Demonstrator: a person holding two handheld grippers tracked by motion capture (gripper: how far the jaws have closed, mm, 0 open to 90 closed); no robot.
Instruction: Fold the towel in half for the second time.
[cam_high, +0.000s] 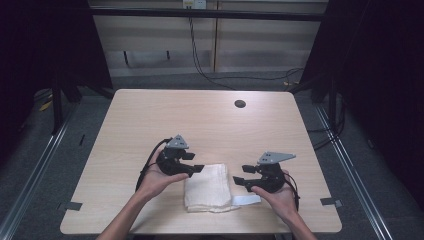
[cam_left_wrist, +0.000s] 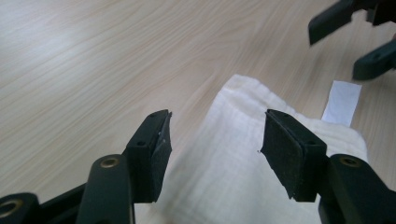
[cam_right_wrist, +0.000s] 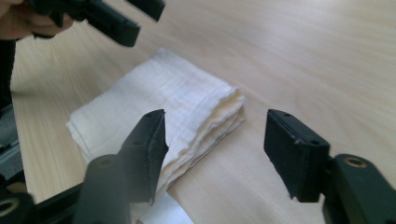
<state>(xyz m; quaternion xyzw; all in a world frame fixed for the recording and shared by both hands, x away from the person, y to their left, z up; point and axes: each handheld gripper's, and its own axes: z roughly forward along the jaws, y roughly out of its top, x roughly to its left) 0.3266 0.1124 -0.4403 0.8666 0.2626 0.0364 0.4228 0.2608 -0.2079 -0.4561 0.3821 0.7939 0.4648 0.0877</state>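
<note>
Both grippers hover with jaws spread, left gripper (cam_high: 198, 168) and right gripper (cam_high: 239, 180) flanking the folded white cloth (cam_high: 207, 187) near the tabletop's (cam_high: 150, 115) front edge. It looks folded; any next grasp needs an edge pinched.

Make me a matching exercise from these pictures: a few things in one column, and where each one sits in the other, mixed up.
Things:
1 folded cloth
2 white strip
3 left gripper
4 round hole

Places:
A far side of the table
B open over the cloth's left edge
C near edge, between both hands
D flat beside the cloth's right side

Pairs: 1-C, 2-D, 3-B, 4-A
</note>
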